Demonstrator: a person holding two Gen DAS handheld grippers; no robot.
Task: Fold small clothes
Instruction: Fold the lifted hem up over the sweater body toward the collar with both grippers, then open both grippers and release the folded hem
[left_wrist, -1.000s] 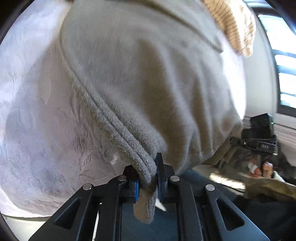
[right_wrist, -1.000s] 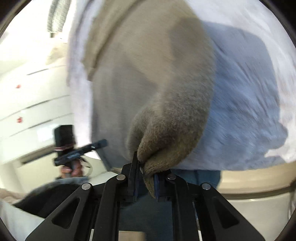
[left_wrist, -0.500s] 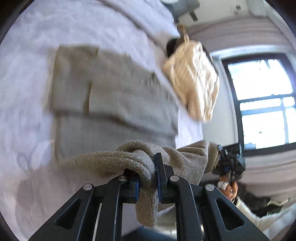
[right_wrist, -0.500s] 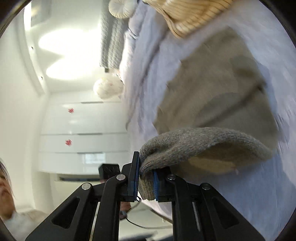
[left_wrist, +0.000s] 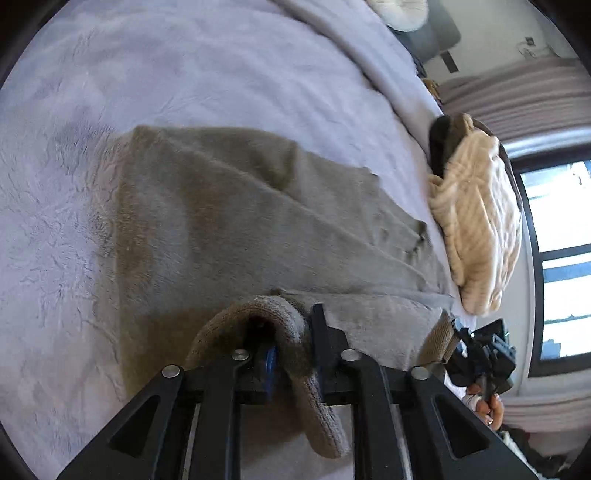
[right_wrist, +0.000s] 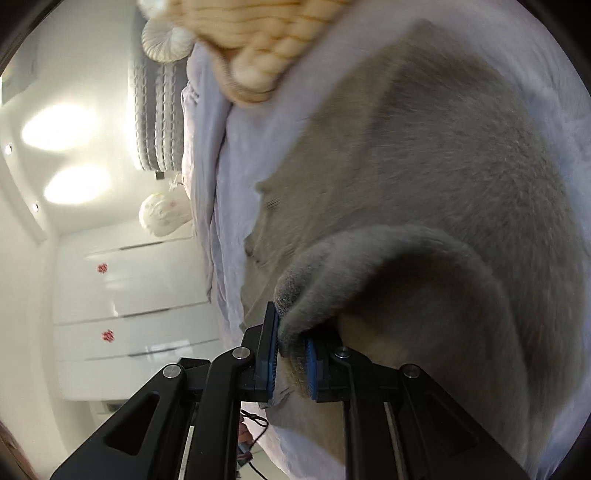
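**Inventory: taupe garment on bed, both tools pinching its near edge**

1. Taupe knit garment (left_wrist: 266, 221) – task item. Lies spread on the lavender bed cover (left_wrist: 184, 62), mostly flat, w/ near edge lifted and curled over. Long diagonal crease across the flat part. In right wrist view same garment (right_wrist: 424, 155) fills most of frame; near edge arches up in a rounded hump just ahead of the tool.

2. Left tool (left_wrist: 293, 354) – narrow, closed on a thick rolled edge of the garment. Fabric is caught between blue pad and black finger; a loose tongue of knit hangs down past the pads twd camera.

3. Right tool (right_wrist: 291, 354) – narrow, closed on a bunched fold of the garment edge; blue pads both sides of the fabric. Also seen from left wrist view (left_wrist: 480, 354), at far right end of the garment edge, w/ the person's hand (left_wrist: 487, 404) below it.

4. Cream ribbed knit item (left_wrist: 476, 221) – on bed beyond garment, near it; whether touching, can't tell. A dark item (left_wrist: 443, 140) sits under/behind it.

5. Background: window (left_wrist: 561, 258), curtain (left_wrist: 517, 96), white wardrobe doors (right_wrist: 129, 314) w/ small red marks, round cushion (right_wrist: 162, 214), ceiling lights (right_wrist: 59, 125).
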